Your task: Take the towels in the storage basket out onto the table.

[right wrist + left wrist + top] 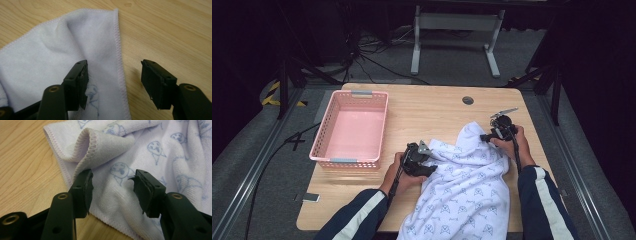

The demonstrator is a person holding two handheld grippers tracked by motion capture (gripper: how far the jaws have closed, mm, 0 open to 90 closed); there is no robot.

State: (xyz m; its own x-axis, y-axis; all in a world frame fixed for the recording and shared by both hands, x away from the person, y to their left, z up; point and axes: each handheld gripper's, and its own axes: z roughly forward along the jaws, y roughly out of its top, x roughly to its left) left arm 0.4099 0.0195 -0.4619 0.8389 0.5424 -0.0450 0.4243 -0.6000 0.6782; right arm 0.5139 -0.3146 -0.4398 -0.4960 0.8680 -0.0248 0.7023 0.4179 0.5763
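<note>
A white towel (467, 180) printed with small blue figures lies crumpled on the right half of the wooden table (427, 110), its near end hanging over the front edge. My left gripper (432, 160) is at the towel's left edge. Its jaws stand open over the towel (150, 152), just short of a curled-up hemmed fold, with the pads clear of the cloth. My right gripper (485, 136) is at the towel's far right corner. It is open too, straddling the stitched hem of the towel (62, 45), with one jaw over cloth and the other over bare wood.
A pink plastic basket (323, 131) with nothing in it stands on the table's left part. A round cable hole (468, 100) sits near the far edge. A small flat device (307, 197) rests by the table's front left corner. Cables and a grey desk frame lie on the floor beyond.
</note>
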